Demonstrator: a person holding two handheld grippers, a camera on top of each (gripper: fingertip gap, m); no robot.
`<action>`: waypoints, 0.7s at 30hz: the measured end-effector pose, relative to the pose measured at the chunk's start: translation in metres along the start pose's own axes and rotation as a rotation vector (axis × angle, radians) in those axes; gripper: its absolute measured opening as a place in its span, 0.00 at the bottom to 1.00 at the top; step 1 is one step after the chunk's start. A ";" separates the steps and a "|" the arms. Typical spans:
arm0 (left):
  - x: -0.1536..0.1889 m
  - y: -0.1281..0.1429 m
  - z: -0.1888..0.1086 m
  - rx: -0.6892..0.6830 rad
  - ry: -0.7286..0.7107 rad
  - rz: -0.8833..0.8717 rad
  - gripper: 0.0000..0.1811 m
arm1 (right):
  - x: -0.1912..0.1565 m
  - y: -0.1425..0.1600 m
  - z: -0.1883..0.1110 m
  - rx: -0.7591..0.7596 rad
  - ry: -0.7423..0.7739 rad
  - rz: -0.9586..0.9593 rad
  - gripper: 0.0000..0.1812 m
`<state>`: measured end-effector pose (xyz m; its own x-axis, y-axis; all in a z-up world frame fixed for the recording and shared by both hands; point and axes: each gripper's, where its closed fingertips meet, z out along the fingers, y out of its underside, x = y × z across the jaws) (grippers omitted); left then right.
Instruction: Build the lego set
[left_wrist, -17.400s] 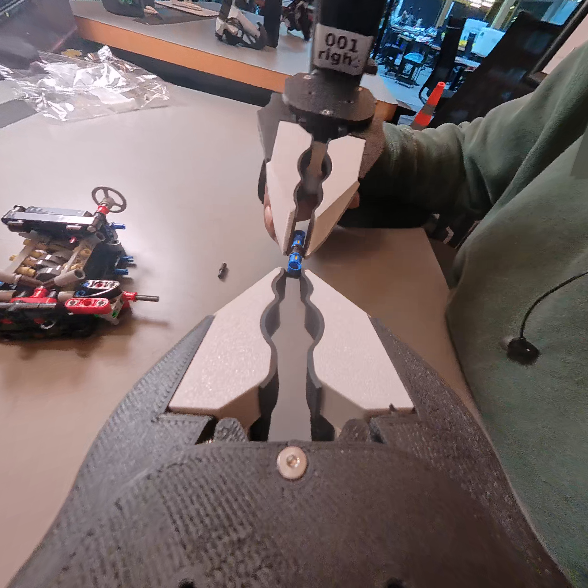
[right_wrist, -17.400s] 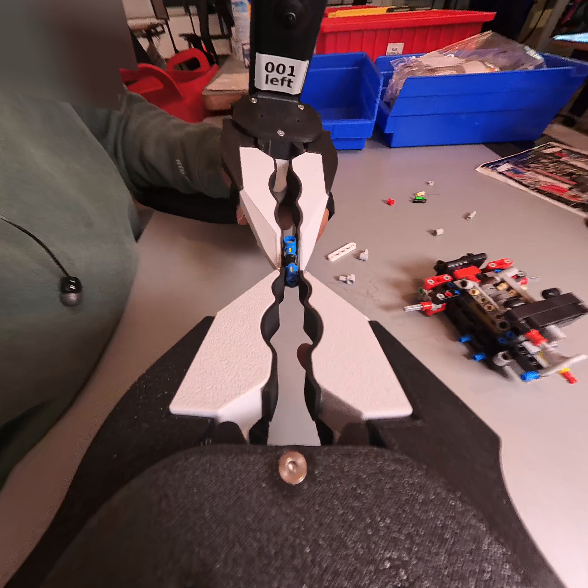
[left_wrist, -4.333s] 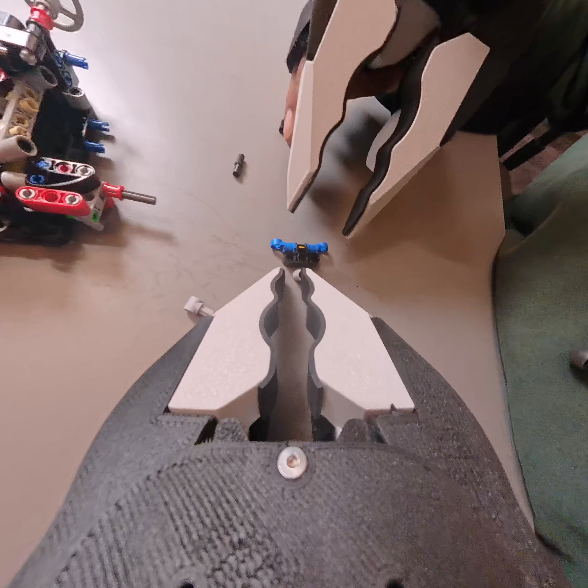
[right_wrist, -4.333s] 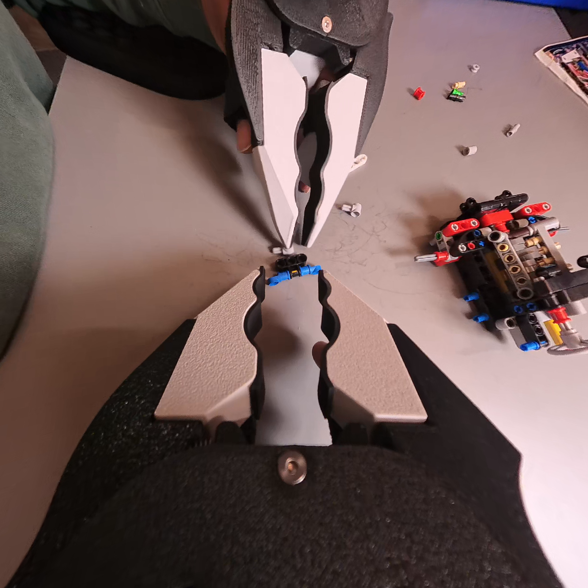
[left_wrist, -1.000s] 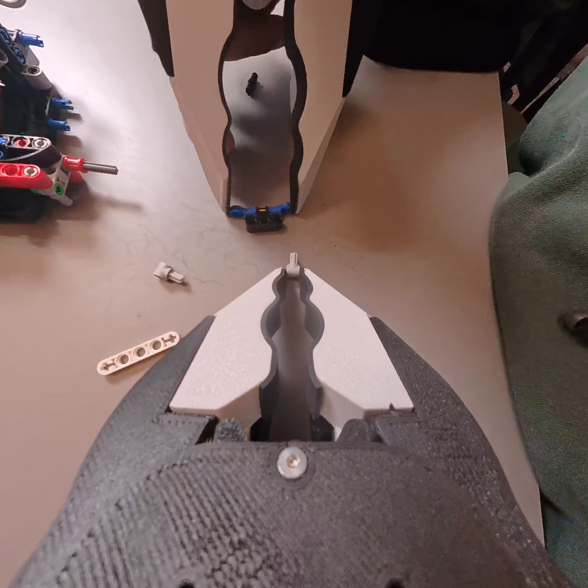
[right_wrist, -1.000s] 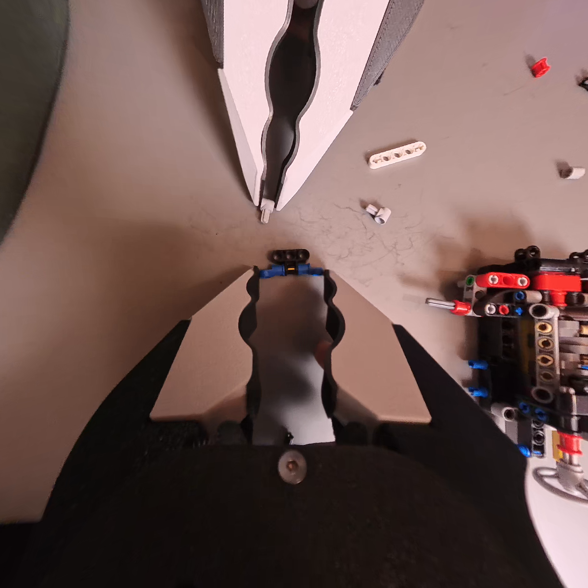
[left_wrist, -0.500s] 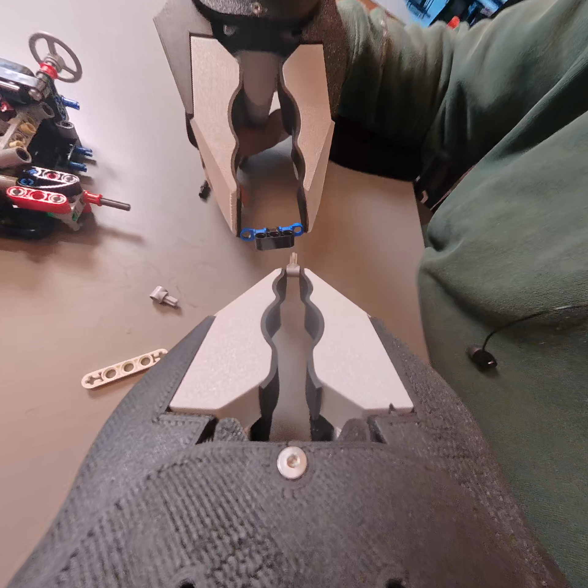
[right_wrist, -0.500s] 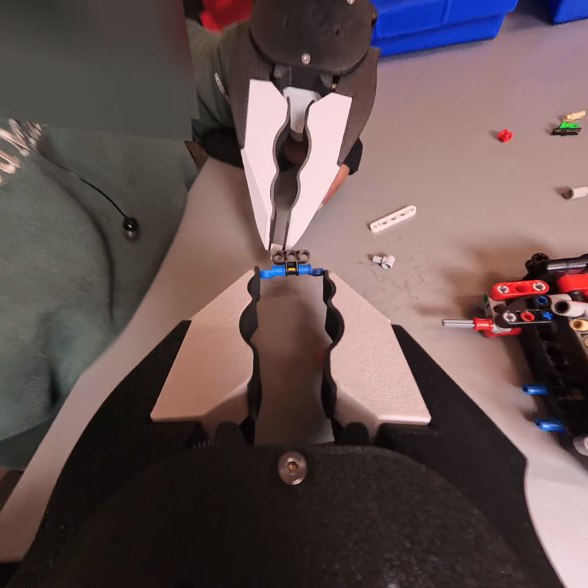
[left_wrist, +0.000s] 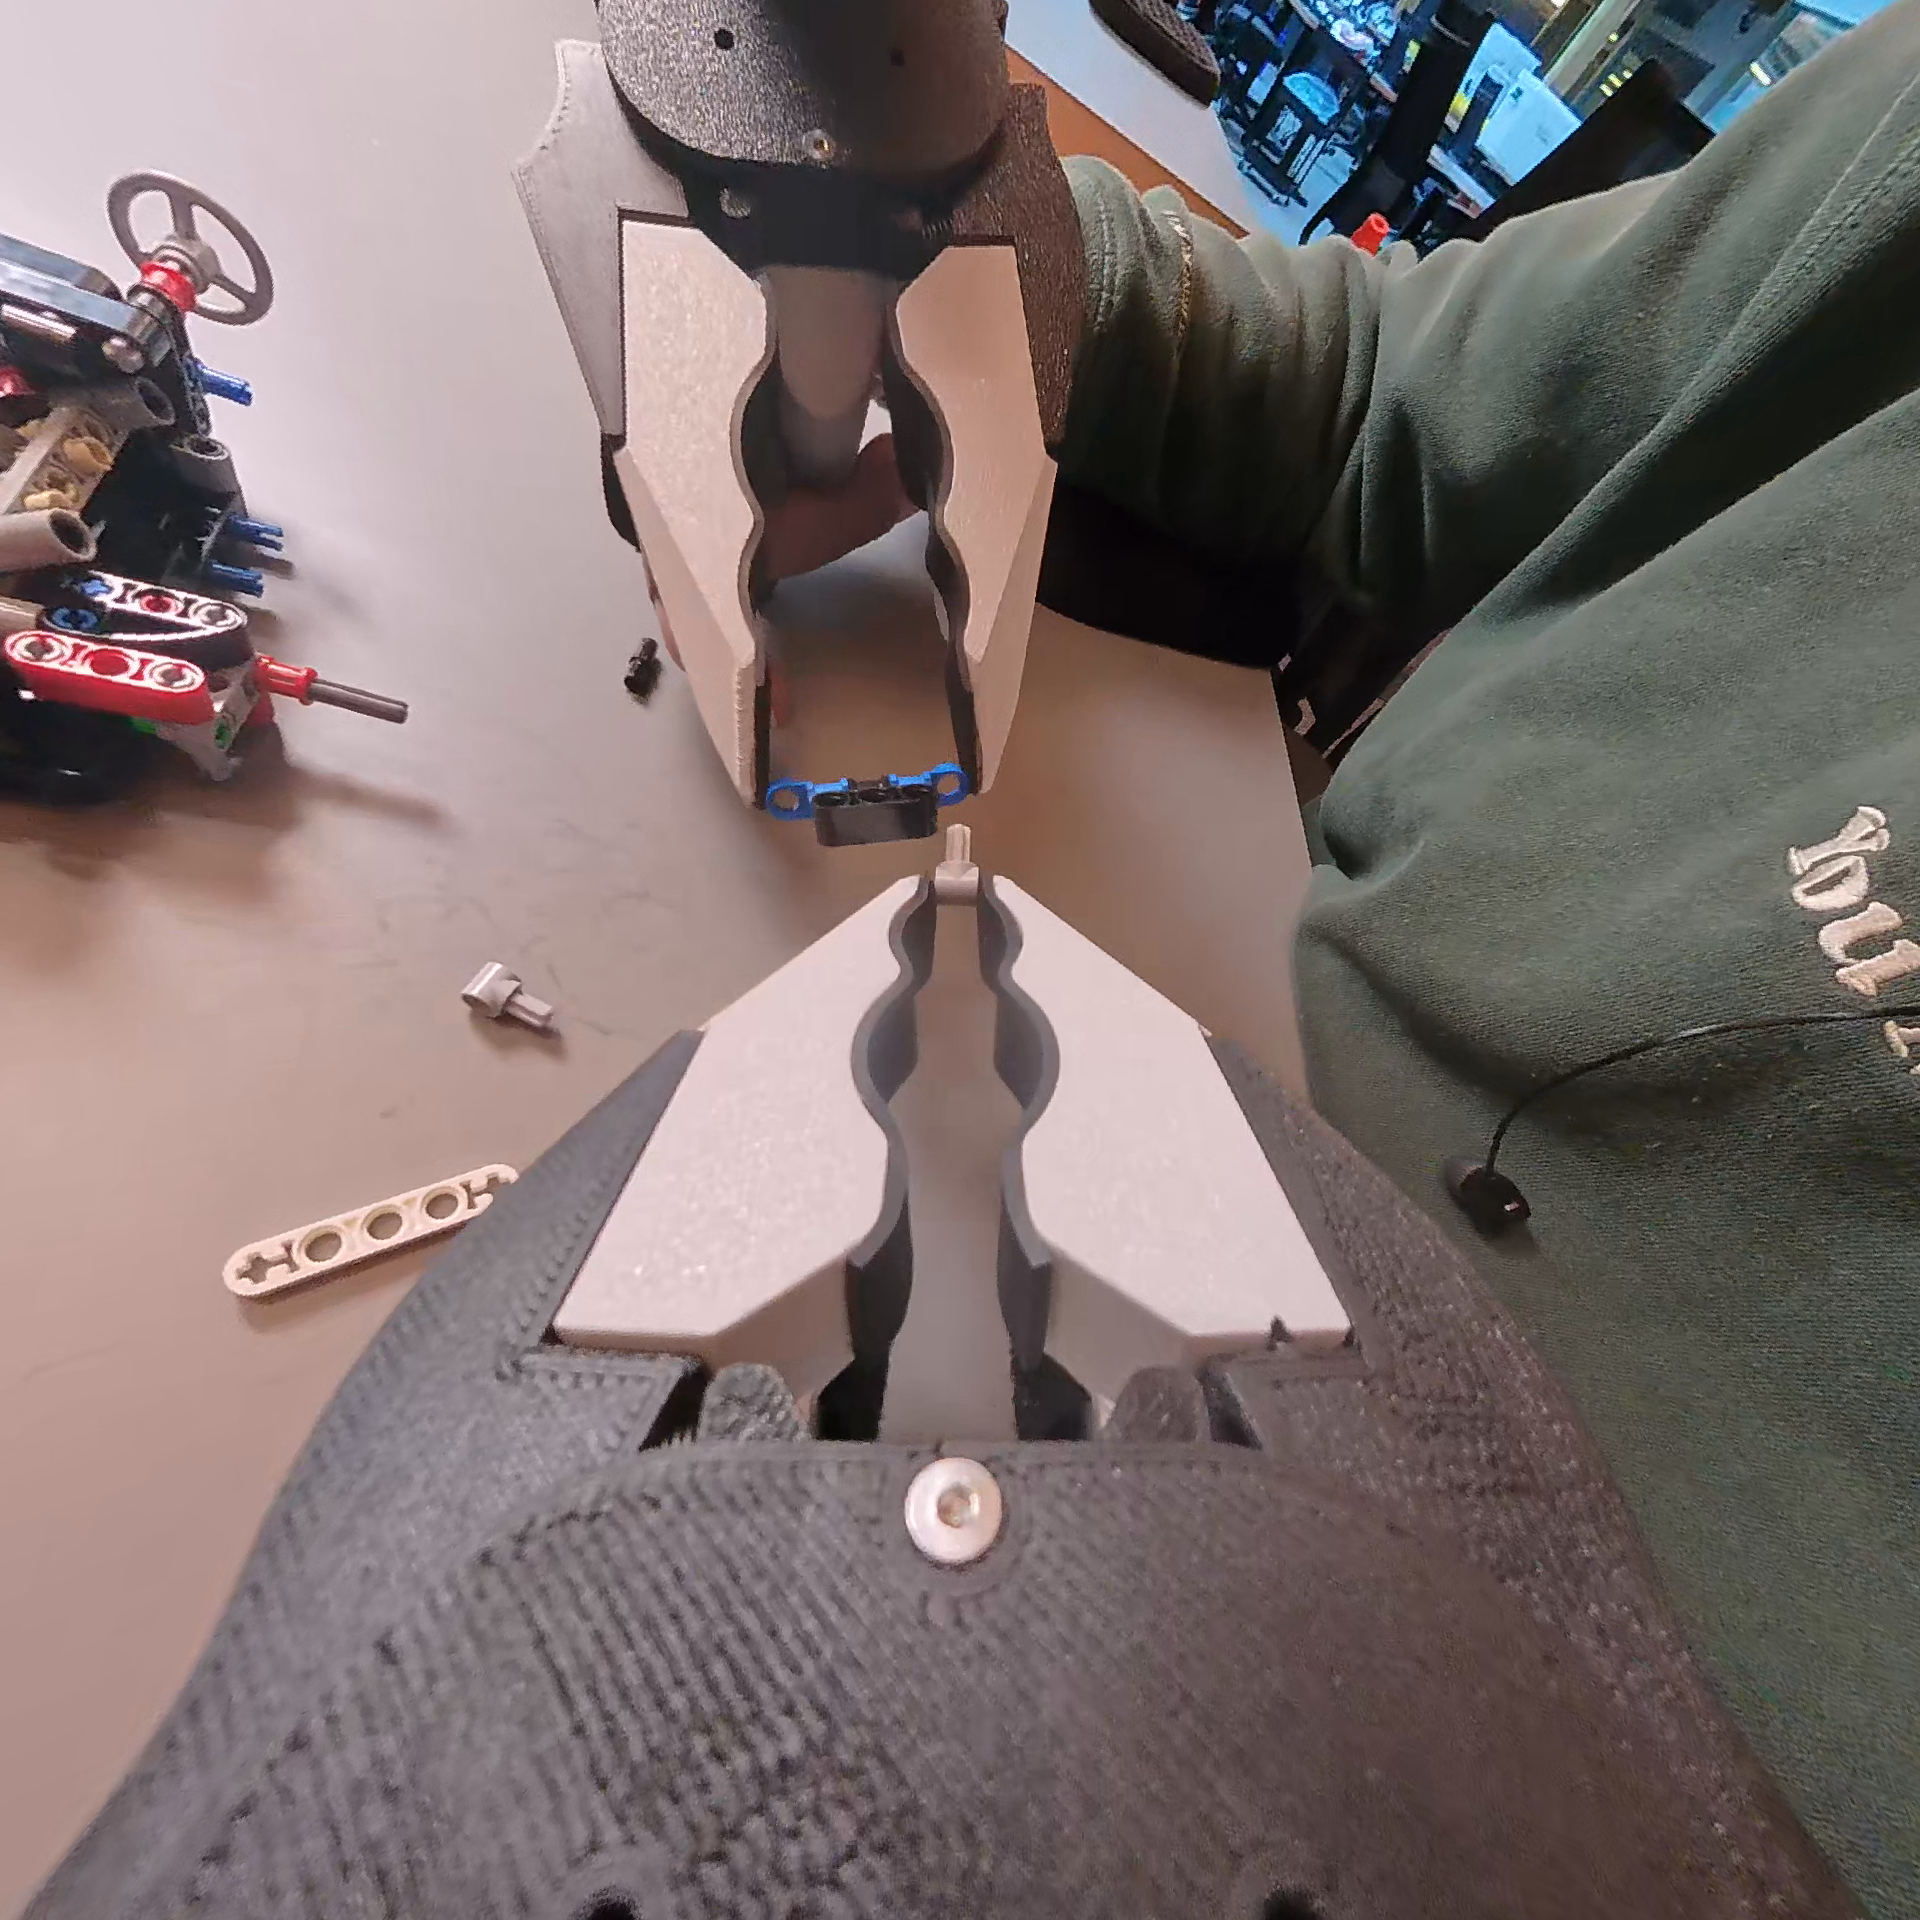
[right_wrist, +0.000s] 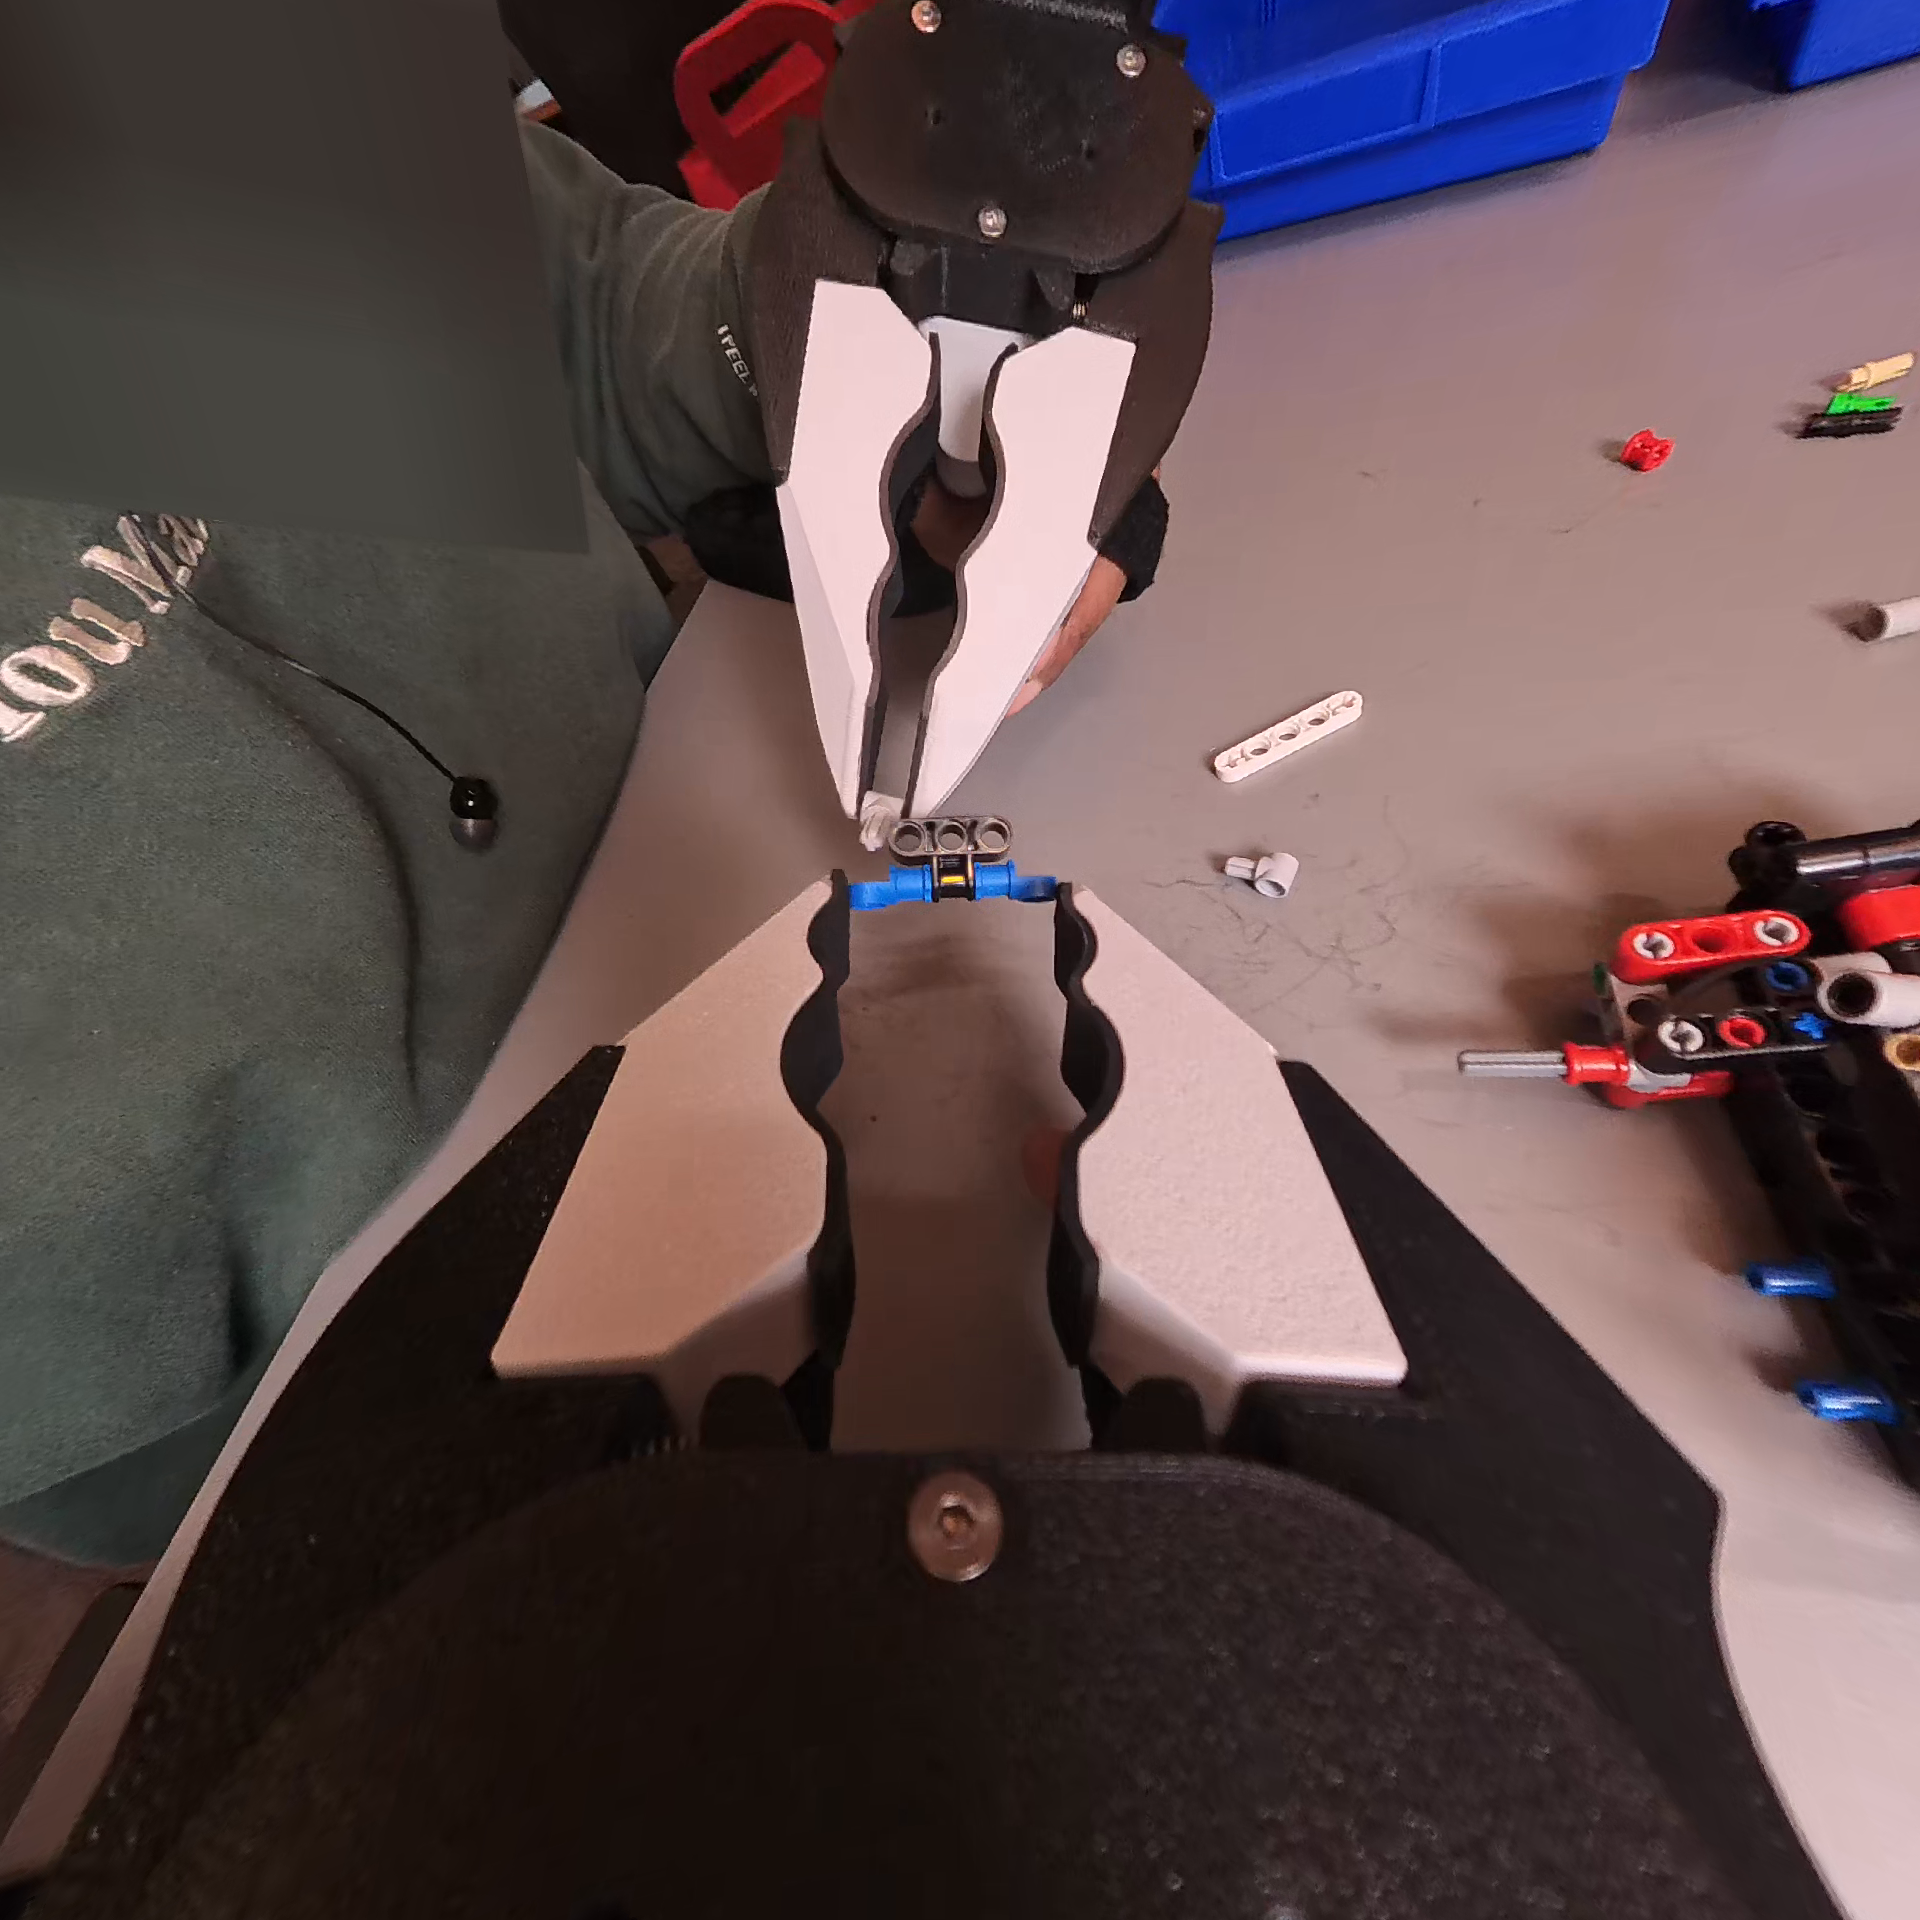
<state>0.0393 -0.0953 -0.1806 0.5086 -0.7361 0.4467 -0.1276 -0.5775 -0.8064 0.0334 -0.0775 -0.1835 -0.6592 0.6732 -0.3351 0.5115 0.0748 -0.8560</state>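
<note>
My left gripper (left_wrist: 956, 885) is shut on a small grey pin (left_wrist: 957, 860) that sticks out past its tips. My right gripper (right_wrist: 952, 891) is shut on the two ends of a blue-and-black piece (right_wrist: 950, 881): blue connectors carrying a short black three-hole beam (right_wrist: 951, 835). Both are held above the table, facing each other. In the left wrist view the right gripper (left_wrist: 864, 795) holds that piece (left_wrist: 864, 805) just beyond the pin. In the right wrist view the left gripper (right_wrist: 885, 816) has the pin (right_wrist: 873, 821) at the beam's left end.
The partly built car (left_wrist: 94, 540) lies at the left, and at the right in the right wrist view (right_wrist: 1797, 1039). A loose white beam (left_wrist: 369, 1231), a grey pin (left_wrist: 504, 989) and a black pin (left_wrist: 642, 665) lie on the table (left_wrist: 312, 935). Blue bins (right_wrist: 1403, 114) stand behind. A green sleeve (left_wrist: 1455, 436) is close by. Both grippers' tips are close together, under 4 cm apart.
Both grippers have lifted their pieces off the table and tilted up. The pin and the blue-and-black piece have come closer together.
</note>
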 end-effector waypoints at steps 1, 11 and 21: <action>-0.001 0.000 0.000 -0.003 -0.004 0.001 0.03 | 0.001 0.001 0.001 -0.008 0.006 0.001 0.21; -0.015 0.017 0.009 -0.107 -0.121 0.071 0.03 | 0.016 0.020 0.010 -0.197 0.172 -0.061 0.21; -0.028 0.036 0.023 -0.239 -0.247 0.166 0.03 | 0.024 0.042 0.016 -0.418 0.331 -0.195 0.21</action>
<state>0.0400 -0.0871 -0.2314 0.6507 -0.7358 0.1875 -0.4055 -0.5455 -0.7335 0.0304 -0.0702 -0.2332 -0.5898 0.8075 0.0125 0.6170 0.4605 -0.6382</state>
